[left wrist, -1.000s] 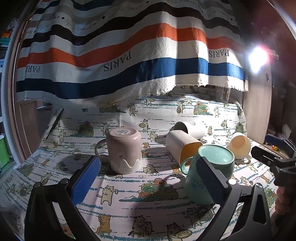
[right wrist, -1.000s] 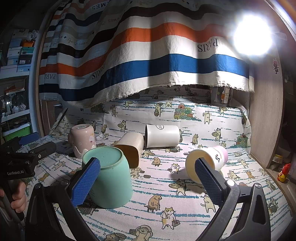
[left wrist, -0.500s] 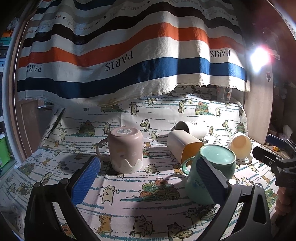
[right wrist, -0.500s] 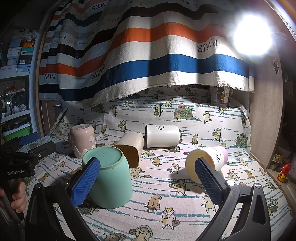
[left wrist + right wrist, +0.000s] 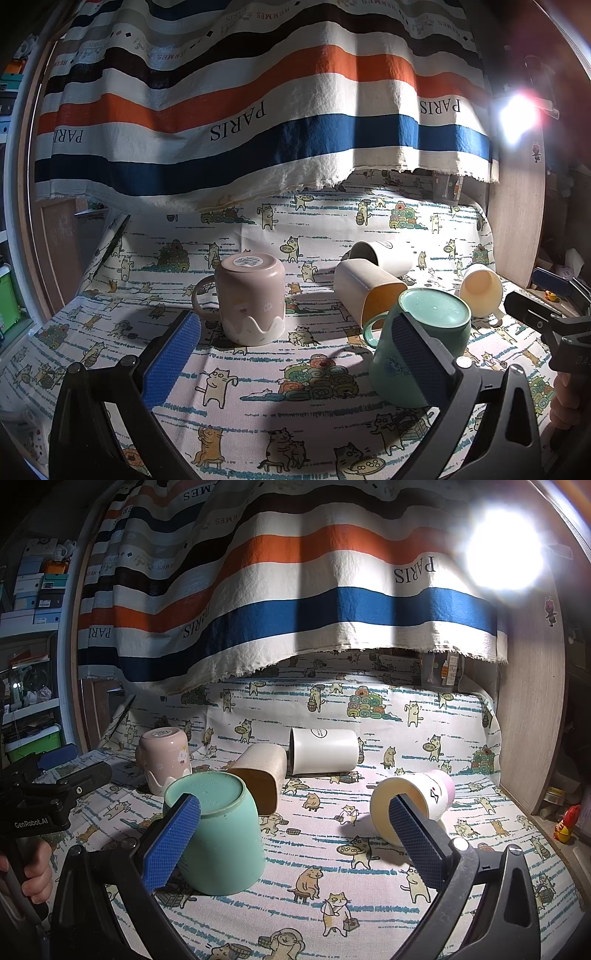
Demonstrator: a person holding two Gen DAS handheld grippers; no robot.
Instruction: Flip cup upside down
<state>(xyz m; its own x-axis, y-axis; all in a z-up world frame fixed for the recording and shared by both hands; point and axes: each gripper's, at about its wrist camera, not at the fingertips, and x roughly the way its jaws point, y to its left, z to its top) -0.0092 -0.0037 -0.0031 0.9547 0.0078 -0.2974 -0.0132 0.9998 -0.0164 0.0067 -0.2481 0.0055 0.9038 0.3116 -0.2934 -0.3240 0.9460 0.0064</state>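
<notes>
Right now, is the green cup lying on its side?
No, the green cup stands upside down on the cat tablecloth, flat base up and rim down.

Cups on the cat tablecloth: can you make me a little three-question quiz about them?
1. True or false: the pink ceramic mug with the wavy white rim stands upside down.
2. How many cups lie on their sides? A) one B) two C) three
3. Fill in: the mint-green ceramic mug rests with its flat base facing ____.

Key:
1. True.
2. C: the beige square-mouthed cup, the white cylindrical cup and the cream cup with a pink base.
3. Up. Both the left gripper and the right gripper are open and hold nothing.
</notes>
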